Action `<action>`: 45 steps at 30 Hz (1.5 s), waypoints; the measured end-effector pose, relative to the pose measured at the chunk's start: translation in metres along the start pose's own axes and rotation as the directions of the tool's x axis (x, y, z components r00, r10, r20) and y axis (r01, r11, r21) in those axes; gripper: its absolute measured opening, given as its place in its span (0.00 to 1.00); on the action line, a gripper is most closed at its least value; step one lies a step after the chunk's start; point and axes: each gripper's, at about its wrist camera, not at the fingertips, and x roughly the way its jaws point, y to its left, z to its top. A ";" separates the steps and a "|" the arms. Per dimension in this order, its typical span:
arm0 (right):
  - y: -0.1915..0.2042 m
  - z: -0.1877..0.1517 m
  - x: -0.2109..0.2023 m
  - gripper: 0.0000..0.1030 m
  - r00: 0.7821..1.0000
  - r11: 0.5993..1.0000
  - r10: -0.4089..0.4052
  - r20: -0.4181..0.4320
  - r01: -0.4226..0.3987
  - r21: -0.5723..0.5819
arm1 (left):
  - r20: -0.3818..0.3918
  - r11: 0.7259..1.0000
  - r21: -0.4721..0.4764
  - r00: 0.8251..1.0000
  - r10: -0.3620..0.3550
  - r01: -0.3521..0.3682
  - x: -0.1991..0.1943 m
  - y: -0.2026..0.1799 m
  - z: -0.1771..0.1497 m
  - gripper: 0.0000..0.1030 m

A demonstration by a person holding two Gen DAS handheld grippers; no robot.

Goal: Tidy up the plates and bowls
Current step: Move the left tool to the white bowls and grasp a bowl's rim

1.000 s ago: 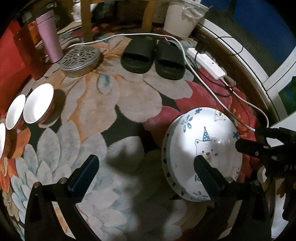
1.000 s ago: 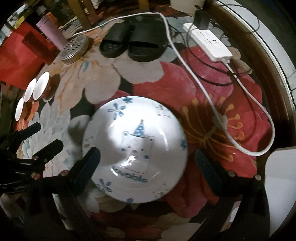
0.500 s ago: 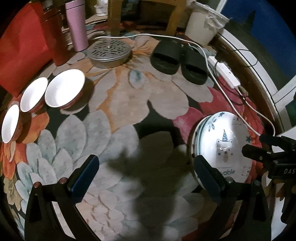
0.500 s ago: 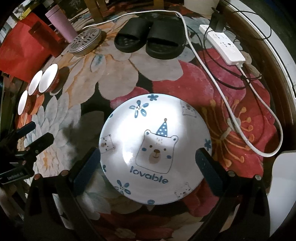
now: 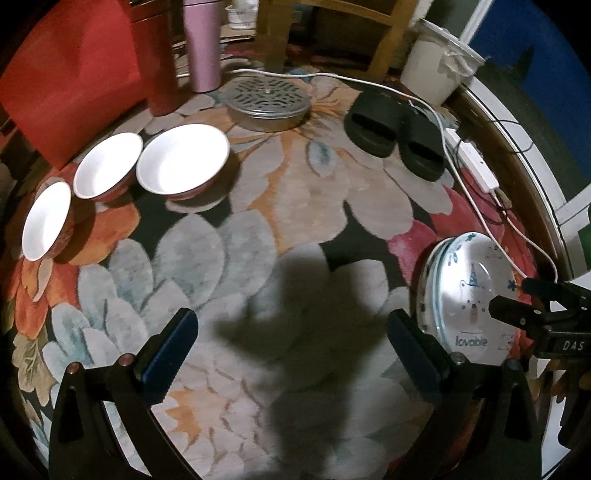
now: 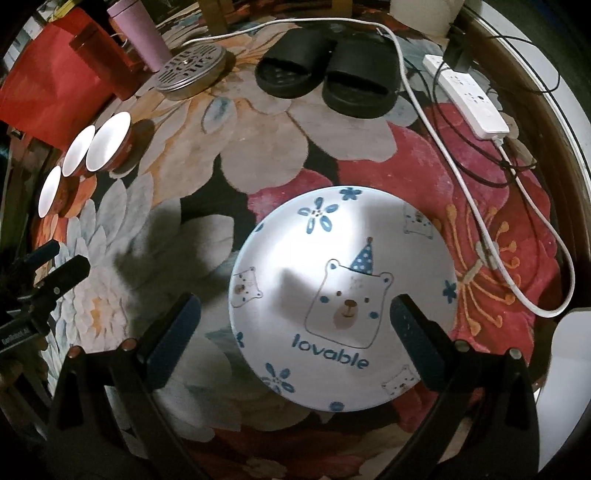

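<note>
A stack of white plates (image 5: 465, 291) with a blue bear print and the word "lovable" lies on the flowered carpet. In the right wrist view the top plate (image 6: 343, 295) fills the middle. My right gripper (image 6: 293, 325) hangs open over it with nothing between its fingers; the same gripper (image 5: 517, 306) shows at the right edge of the left wrist view. Three red bowls with white insides (image 5: 183, 162) (image 5: 107, 166) (image 5: 46, 221) stand in a row at the far left. My left gripper (image 5: 291, 343) is open above bare carpet, between bowls and plates.
Black slippers (image 5: 395, 129), a white power strip (image 6: 469, 96) with its cable (image 6: 454, 162), a round perforated metal tin (image 5: 267, 99), a pink tumbler (image 5: 203, 44), a red tumbler (image 5: 155, 59), a red bag (image 5: 70, 74), a white bin (image 5: 439, 62) and wooden chair legs (image 5: 273, 33) ring the carpet.
The left gripper has drawn away from the plates toward the left; the bowls now sit nearer its view's middle. The plate has shifted right in the right wrist view. Both grippers stay open.
</note>
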 end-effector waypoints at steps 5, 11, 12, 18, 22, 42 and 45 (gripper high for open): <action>0.013 0.000 0.002 1.00 1.000 1.000 0.002 -0.004 -0.002 -0.023 | 0.000 0.999 -0.029 1.000 0.012 -0.012 -0.003 0.019 -0.005 0.99; 0.031 0.001 0.004 1.00 1.000 0.999 0.004 -0.009 -0.005 -0.048 | 0.007 0.998 -0.062 1.000 0.023 -0.022 -0.009 0.039 -0.010 0.99; 0.033 0.001 0.005 1.00 1.000 0.999 0.005 -0.009 -0.006 -0.051 | 0.008 0.997 -0.068 1.000 0.025 -0.025 -0.010 0.042 -0.011 0.99; 0.050 0.001 0.007 1.00 1.000 0.997 0.011 -0.014 -0.012 -0.079 | 0.013 0.994 -0.105 0.999 0.038 -0.036 -0.015 0.062 -0.014 0.99; 0.057 0.001 0.009 1.00 1.000 0.996 0.013 -0.016 -0.014 -0.092 | 0.016 0.990 -0.133 0.999 0.042 -0.040 -0.017 0.075 -0.015 0.99; 0.075 0.018 0.035 1.00 0.999 0.993 0.028 -0.026 -0.031 -0.111 | 0.043 0.959 -0.283 0.998 0.043 -0.029 0.003 0.136 -0.002 0.99; 0.085 0.027 0.045 1.00 0.999 0.991 0.038 -0.027 -0.041 -0.129 | 0.042 0.950 -0.310 0.998 0.048 -0.033 0.011 0.149 -0.001 0.99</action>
